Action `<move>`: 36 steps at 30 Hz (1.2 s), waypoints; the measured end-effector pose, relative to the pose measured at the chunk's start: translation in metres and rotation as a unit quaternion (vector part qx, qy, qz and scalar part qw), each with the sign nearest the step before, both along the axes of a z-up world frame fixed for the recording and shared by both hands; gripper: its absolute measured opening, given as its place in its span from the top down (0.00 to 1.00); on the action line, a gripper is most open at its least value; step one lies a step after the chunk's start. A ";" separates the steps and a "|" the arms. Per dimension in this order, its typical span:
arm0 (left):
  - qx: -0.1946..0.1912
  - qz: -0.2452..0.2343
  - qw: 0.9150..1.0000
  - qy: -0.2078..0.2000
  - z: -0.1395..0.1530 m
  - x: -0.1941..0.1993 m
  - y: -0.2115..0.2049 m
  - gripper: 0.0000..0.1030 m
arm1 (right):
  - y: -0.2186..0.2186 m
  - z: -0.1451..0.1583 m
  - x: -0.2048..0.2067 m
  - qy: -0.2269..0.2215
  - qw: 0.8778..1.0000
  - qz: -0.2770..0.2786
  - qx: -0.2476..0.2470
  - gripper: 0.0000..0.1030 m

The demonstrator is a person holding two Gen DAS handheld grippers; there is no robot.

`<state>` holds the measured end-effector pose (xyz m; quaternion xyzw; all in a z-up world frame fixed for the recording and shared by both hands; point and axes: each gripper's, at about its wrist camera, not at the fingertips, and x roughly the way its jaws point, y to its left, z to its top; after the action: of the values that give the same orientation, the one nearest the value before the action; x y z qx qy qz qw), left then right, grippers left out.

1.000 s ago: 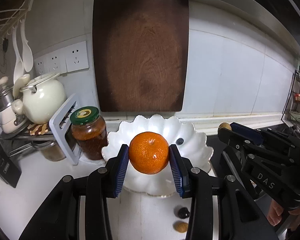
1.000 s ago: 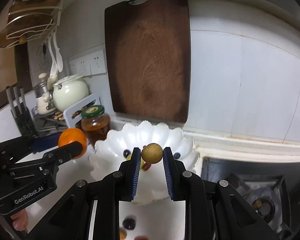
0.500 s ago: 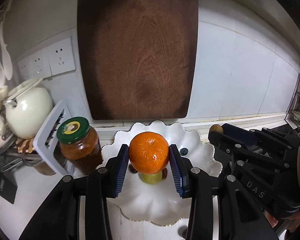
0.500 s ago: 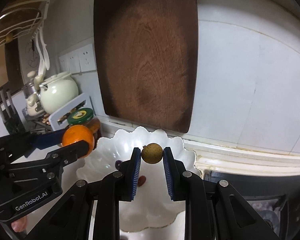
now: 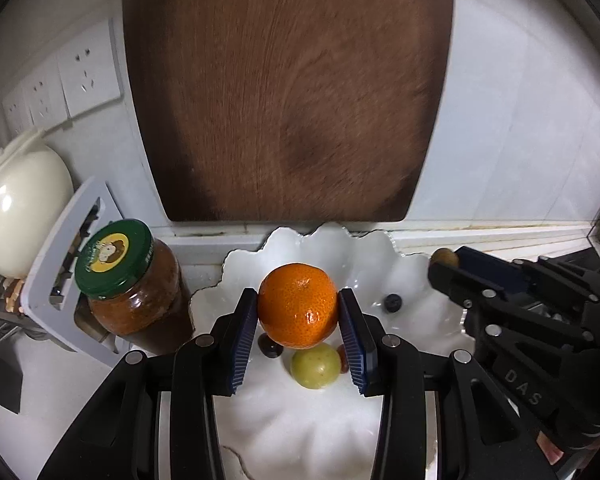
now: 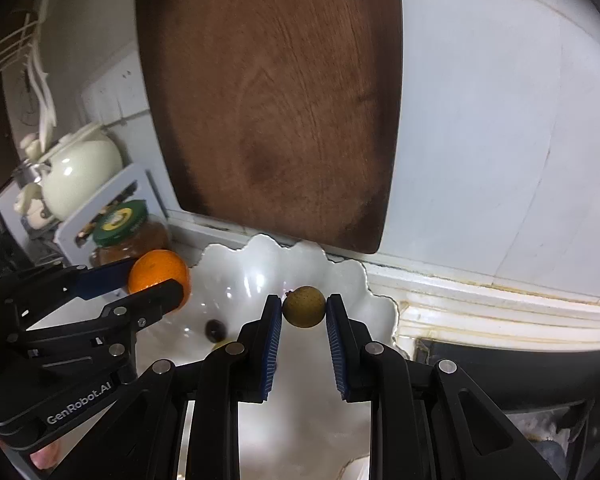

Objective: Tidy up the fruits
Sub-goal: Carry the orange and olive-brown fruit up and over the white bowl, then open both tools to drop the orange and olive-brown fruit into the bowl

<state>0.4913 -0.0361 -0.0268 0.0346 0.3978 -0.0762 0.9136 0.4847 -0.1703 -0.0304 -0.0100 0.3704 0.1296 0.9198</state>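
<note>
My left gripper (image 5: pixel 298 312) is shut on an orange mandarin (image 5: pixel 298 310) and holds it over the white scalloped bowl (image 5: pixel 420 280). In the bowl lie a green fruit (image 5: pixel 315 365), a dark grape (image 5: pixel 269 347) and a blueberry (image 5: pixel 392 302). My right gripper (image 6: pixel 303 312) is shut on a small tan longan (image 6: pixel 303 306) over the same bowl (image 6: pixel 236 276). The left gripper with the mandarin (image 6: pixel 156 270) shows at the left of the right wrist view. The longan (image 5: pixel 442 257) shows at the right of the left wrist view.
A dark wooden cutting board (image 5: pixel 288 92) leans on the tiled wall right behind the bowl. A green-lidded jar (image 5: pixel 128 280), a grey rack (image 5: pixel 64 264) and a cream teapot (image 5: pixel 20 208) stand to the left. A stove (image 6: pixel 500 380) lies to the right.
Both grippers have moved forward and down over the bowl, each still holding its fruit. The bowl's contents have come into view below the mandarin.
</note>
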 end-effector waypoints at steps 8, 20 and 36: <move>0.017 0.009 0.999 0.045 -0.027 0.030 -0.004 0.61 | -0.001 -0.026 0.028 0.049 0.999 -0.005 -0.007 0.76; 0.039 0.022 0.994 0.104 -0.064 0.065 -0.010 0.61 | -0.005 -0.061 0.056 0.106 0.994 -0.023 -0.020 0.76; 0.062 0.043 0.992 0.096 -0.055 0.072 -0.007 0.33 | -0.006 -0.057 0.062 0.114 0.993 -0.032 -0.021 0.68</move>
<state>0.5634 -0.0432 -0.0819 0.0669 0.4890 -0.0150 0.8696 0.5472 -0.1761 -0.0875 -0.0026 0.4754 0.0921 0.8749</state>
